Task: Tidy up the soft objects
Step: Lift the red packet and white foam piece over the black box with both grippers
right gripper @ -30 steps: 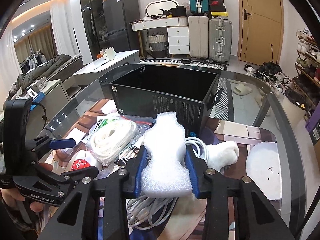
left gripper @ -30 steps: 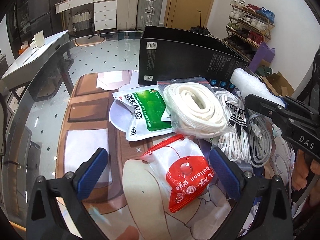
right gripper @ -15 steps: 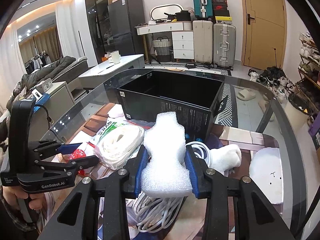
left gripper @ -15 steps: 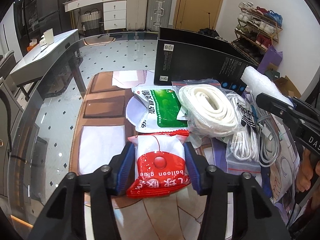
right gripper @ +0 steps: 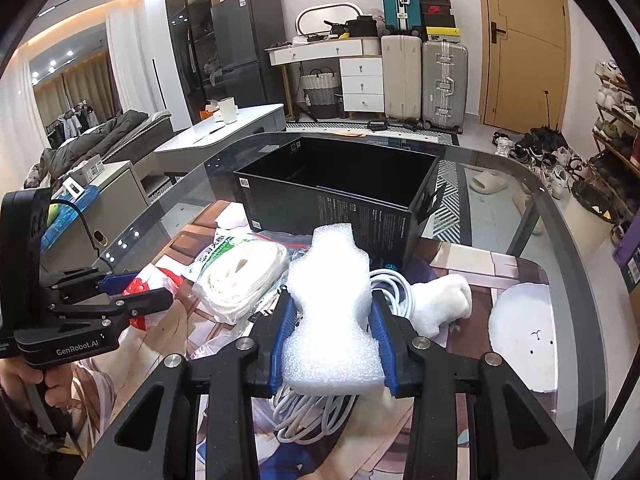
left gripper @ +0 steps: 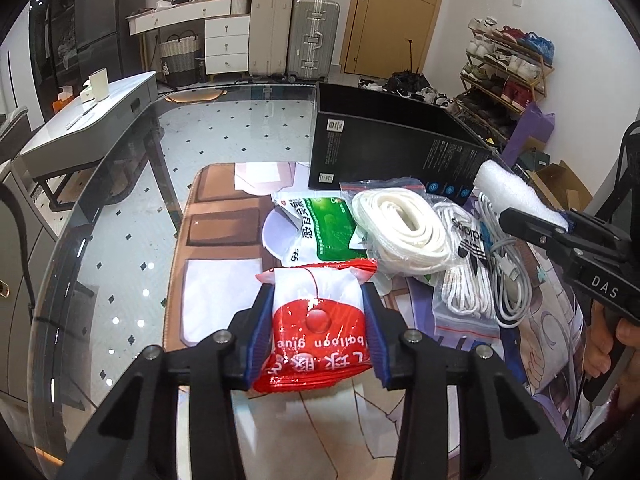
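Observation:
My left gripper (left gripper: 318, 332) is shut on a red and white balloon glue packet (left gripper: 318, 320) and holds it above the printed mat; it also shows in the right wrist view (right gripper: 136, 296). My right gripper (right gripper: 330, 328) is shut on a white foam wrap piece (right gripper: 332, 300), held above the white cables (right gripper: 308, 412); the foam also shows in the left wrist view (left gripper: 516, 196). An open black box (right gripper: 340, 196) stands behind the pile. A bag of white strap (left gripper: 400, 228), a green packet (left gripper: 328, 228) and bagged white laces (left gripper: 464, 280) lie on the mat.
A white plush piece (right gripper: 440, 304) and a white round pad (right gripper: 524, 332) lie right of the cables. The glass table edge (left gripper: 100, 264) curves along the left. Grey cables (left gripper: 512, 280) lie by the laces.
My left gripper closed on the balloon glue packet and lifted it off the mat. My right gripper kept hold of the foam and rose slightly.

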Available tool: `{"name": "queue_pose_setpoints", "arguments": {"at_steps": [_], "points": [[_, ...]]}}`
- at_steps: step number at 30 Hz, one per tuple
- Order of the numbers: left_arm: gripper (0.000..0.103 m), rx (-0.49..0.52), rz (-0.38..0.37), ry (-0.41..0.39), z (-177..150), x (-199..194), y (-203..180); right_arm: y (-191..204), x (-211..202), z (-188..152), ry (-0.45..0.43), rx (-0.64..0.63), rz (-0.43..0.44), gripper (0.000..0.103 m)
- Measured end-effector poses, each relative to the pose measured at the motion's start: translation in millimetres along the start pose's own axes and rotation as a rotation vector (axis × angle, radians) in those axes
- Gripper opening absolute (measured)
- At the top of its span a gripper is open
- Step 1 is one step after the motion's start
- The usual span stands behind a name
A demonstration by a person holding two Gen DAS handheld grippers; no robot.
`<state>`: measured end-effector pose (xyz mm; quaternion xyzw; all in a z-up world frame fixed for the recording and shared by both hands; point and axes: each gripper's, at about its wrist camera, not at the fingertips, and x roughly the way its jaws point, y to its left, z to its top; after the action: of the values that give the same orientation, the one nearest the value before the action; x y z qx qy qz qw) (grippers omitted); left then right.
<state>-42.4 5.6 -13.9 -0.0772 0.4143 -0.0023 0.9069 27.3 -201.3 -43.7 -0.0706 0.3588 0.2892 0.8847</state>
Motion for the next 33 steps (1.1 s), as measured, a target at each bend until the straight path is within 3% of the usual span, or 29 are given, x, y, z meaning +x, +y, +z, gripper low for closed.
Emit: {"name": "queue_pose_setpoints", "arguments": {"at_steps": [12, 33], "points": [[0.041, 0.083, 0.009, -0.078, 35.7, -11.5, -25.1, 11.1, -10.1, 15.9, -0.011, -0.034, 0.011, 0.037], [0.041, 0.128, -0.023, -0.151, 95.1, -12.7, -34.9, -20.8, -32.0, 72.2, -0.095, 0.005, -0.029, 0.038]]}}
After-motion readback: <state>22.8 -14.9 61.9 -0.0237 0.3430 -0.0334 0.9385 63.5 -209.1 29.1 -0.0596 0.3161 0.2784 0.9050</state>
